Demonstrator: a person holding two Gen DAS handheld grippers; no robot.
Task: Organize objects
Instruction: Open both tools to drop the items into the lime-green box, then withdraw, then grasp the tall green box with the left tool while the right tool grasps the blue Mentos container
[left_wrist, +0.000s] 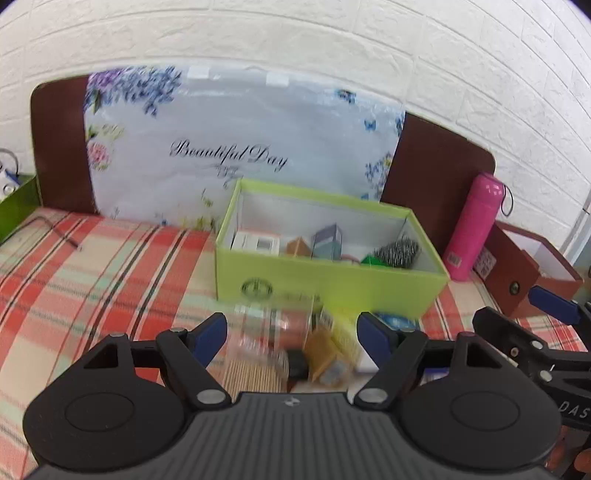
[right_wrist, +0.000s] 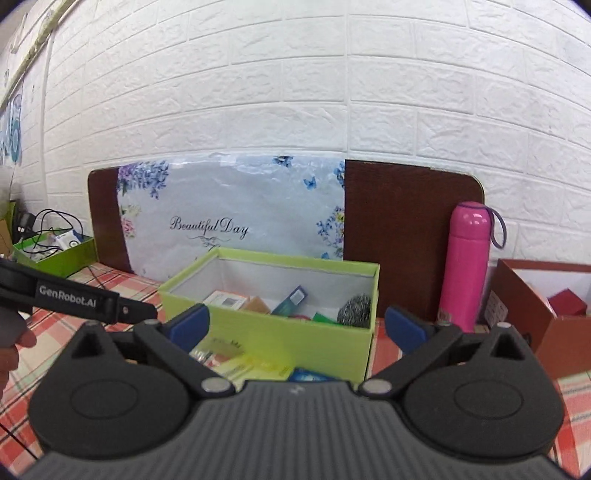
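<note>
— What are your fingers doing?

— My left gripper (left_wrist: 291, 328) has its blue-padded fingers (left_wrist: 208, 334) spread wide, nothing pressed between them. My right gripper (right_wrist: 297, 325) is the same: fingers (right_wrist: 190, 323) far apart, holding nothing.

— And what lies just past them?

— Near my left fingers, on the plaid cloth (left_wrist: 92, 266), sits a blurred heap of small items (left_wrist: 295, 347): something clear, a yellowish carton, a blue piece at its right. I cannot tell them apart well. They lie against the near wall of the green box (left_wrist: 325, 280).

— What is in the box?

— Small cartons (left_wrist: 255, 243) toward the left, a steel scourer (left_wrist: 400, 251) at the right end with something green beside it.

— Farther out?

— Behind the box a floral bag (left_wrist: 229, 147) reading "Beautiful Day" leans on a brown board (left_wrist: 439, 166) against the white brick wall (right_wrist: 295, 92). To the right stands a pink bottle (right_wrist: 467, 262), upright, and beyond it an open brown box (right_wrist: 524, 295). Far left there is a second green box (right_wrist: 59, 256) with cables in it.
</note>
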